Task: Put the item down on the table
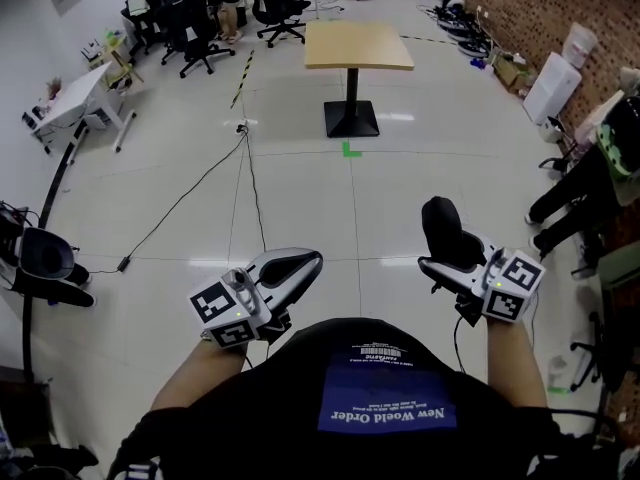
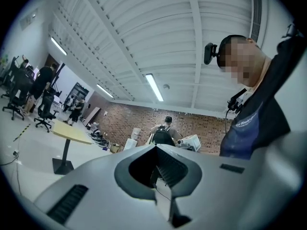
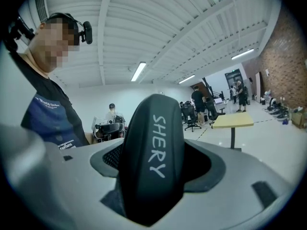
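A black oblong item (image 3: 152, 166) with the white word SHERY on it stands upright between the jaws of my right gripper (image 1: 447, 263), which is shut on it. From the head view the item (image 1: 443, 230) sticks up above that gripper, close to my torso. My left gripper (image 1: 290, 271) is held level beside it, shut with nothing in it; its fingertips (image 2: 144, 153) meet around a dark cut-out. The wooden-topped pedestal table (image 1: 357, 46) stands far ahead on the white floor, also seen as the table (image 3: 233, 120) in the right gripper view and the table (image 2: 72, 133) in the left gripper view.
A black cable (image 1: 245, 183) runs across the floor between me and the table, near a green tape mark (image 1: 349, 149). Office chairs (image 1: 195, 28) and people stand at the back left. A dark chair base (image 1: 42, 264) sits at the left, a seated person's legs (image 1: 570, 203) at the right.
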The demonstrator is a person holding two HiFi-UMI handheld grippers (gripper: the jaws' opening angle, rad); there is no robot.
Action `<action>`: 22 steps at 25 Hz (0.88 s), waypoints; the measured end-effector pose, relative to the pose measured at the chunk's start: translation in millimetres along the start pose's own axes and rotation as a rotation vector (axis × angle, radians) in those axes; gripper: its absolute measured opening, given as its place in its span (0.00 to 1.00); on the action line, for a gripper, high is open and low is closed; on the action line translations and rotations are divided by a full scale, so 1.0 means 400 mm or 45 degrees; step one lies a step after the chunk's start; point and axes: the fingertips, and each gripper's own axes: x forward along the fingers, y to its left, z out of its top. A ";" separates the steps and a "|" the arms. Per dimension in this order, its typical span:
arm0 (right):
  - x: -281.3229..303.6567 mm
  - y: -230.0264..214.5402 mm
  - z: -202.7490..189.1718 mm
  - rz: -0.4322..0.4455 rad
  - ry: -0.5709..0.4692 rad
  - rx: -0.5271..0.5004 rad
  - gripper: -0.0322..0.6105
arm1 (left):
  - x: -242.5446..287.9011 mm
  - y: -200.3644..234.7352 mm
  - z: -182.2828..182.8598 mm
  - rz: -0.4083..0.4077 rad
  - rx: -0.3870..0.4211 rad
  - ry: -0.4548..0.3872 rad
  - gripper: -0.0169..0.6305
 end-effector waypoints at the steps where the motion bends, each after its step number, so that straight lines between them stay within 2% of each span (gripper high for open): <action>1: 0.030 -0.005 0.003 0.007 0.008 0.004 0.57 | -0.012 0.025 0.009 0.007 -0.003 -0.006 0.01; 6: 0.128 -0.051 0.016 0.037 0.045 0.006 0.57 | -0.040 0.125 0.021 0.049 -0.034 -0.023 0.01; 11: 0.208 -0.149 0.037 0.075 0.049 0.009 0.57 | -0.011 0.228 0.031 0.095 -0.046 -0.030 0.01; 22: 0.313 -0.539 0.135 0.208 0.104 -0.062 0.57 | 0.253 0.463 0.118 0.262 0.017 -0.079 0.01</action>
